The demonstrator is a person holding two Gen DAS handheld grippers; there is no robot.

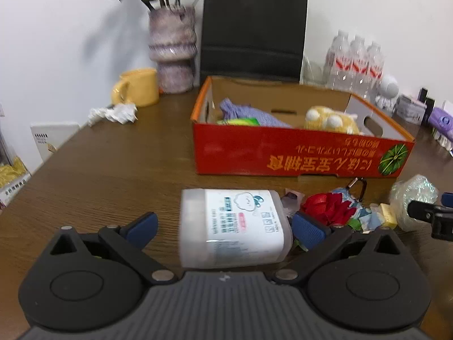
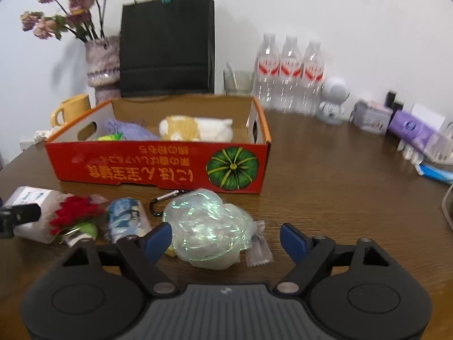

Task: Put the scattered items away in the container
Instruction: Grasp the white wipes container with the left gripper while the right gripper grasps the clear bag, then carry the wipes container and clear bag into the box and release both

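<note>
Inside the red cardboard box (image 2: 158,164) lie a yellow plush and purple cloth. In front of it wait a white plastic tub (image 1: 235,226) and an iridescent cellophane wad (image 2: 209,229) — left gripper (image 1: 223,226) and right gripper (image 2: 226,240) each straddle one, jaws wide, unclamped.

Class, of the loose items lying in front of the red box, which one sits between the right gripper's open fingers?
The shiny crumpled plastic bundle; the white tub lies between the left gripper's fingers instead.
</note>
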